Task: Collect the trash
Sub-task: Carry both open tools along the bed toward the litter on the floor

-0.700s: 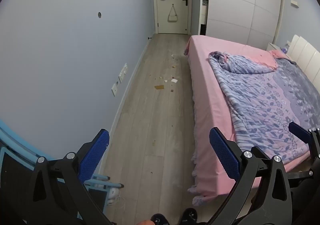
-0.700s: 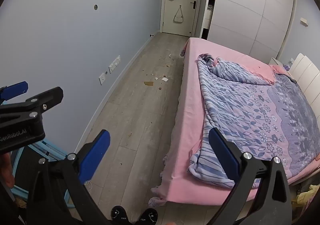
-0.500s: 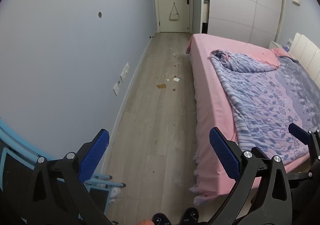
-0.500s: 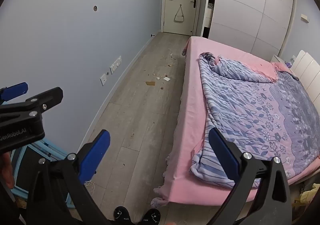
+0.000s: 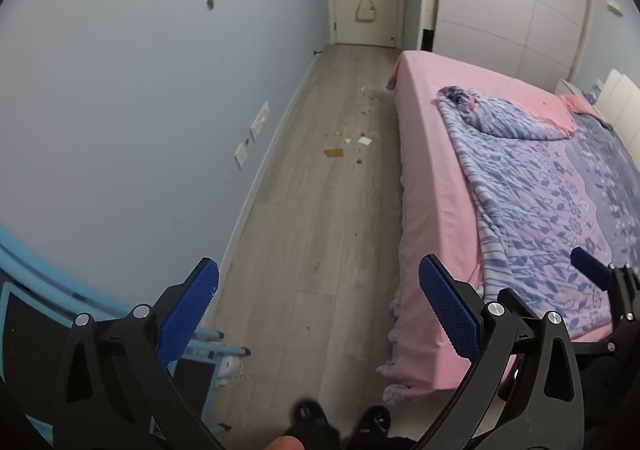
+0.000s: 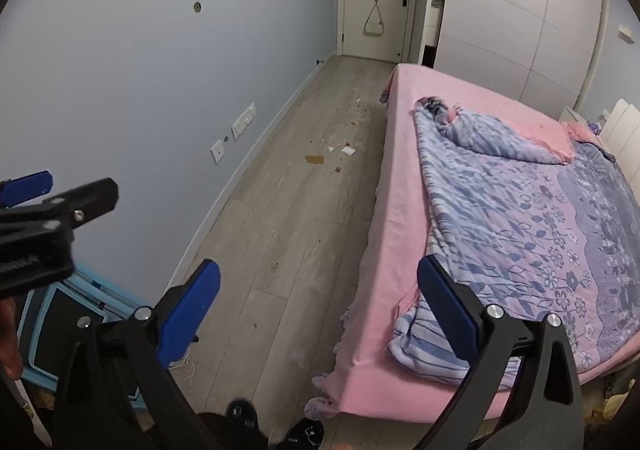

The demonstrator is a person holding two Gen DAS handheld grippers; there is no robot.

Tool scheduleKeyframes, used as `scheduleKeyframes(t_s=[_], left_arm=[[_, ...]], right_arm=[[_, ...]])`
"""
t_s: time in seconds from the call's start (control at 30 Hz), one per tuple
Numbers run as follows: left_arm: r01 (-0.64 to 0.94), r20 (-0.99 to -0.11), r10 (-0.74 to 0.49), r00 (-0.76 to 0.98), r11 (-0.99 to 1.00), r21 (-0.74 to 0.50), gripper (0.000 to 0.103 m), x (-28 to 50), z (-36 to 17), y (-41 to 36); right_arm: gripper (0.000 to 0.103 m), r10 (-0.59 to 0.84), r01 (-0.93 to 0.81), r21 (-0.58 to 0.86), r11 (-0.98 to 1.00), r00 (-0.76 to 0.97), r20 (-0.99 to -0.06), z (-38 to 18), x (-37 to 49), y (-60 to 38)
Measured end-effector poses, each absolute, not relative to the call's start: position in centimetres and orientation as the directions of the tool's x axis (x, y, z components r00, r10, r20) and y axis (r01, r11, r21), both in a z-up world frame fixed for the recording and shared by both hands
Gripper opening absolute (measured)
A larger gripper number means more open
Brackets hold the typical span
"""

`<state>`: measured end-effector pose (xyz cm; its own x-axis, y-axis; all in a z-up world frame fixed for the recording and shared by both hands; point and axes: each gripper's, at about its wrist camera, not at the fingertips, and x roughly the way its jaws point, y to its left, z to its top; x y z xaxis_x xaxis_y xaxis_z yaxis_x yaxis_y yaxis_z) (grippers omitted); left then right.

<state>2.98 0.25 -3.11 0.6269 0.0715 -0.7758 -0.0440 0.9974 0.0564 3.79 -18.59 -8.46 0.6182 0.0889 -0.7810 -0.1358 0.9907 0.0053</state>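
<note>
Trash scraps [image 5: 348, 141] lie scattered on the wood floor [image 5: 304, 250] well ahead of us, strung along the strip between wall and bed [image 5: 432, 169] toward the door. Left gripper [image 5: 318, 282] and right gripper [image 6: 318, 282] both spread wide, nothing between the jaws. Left sits on the floor side, so likely nearer. No legible writing.

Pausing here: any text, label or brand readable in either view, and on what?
On the left gripper body, white lettering: motion-blurred, unreadable.
On a dark slipper, a small white print: too small to read.
Nothing else in either view carries text.
</note>
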Motion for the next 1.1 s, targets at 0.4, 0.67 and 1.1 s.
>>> scheduleKeyframes(t_s=[0.4, 0.67, 1.1], left_arm=[[-0.079, -0.773, 0.11, 0.625, 0.994, 0.078, 0.097, 16.1, -6.0, 10.2], [-0.003, -0.771, 0.033, 0.636, 0.999, 0.04, 0.097, 28.0, -6.7, 14.4], [0.111, -0.789, -0.052, 0.612, 0.994, 0.021, 0.097, 48.7, -8.9, 9.8]], right_arm=[[0.096, 0.058, -0.135, -0.033, 0.99, 0.616, -0.786, -9.5, 15.6, -10.3], [0.096, -0.007, -0.05, -0.048, 0.998, 0.615, -0.789, -8.2, 25.2, -7.6], [0.096, 0.0, -0.031, -0.023, 0.999, 0.591, -0.807, -10.6, 44.6, -11.5]])
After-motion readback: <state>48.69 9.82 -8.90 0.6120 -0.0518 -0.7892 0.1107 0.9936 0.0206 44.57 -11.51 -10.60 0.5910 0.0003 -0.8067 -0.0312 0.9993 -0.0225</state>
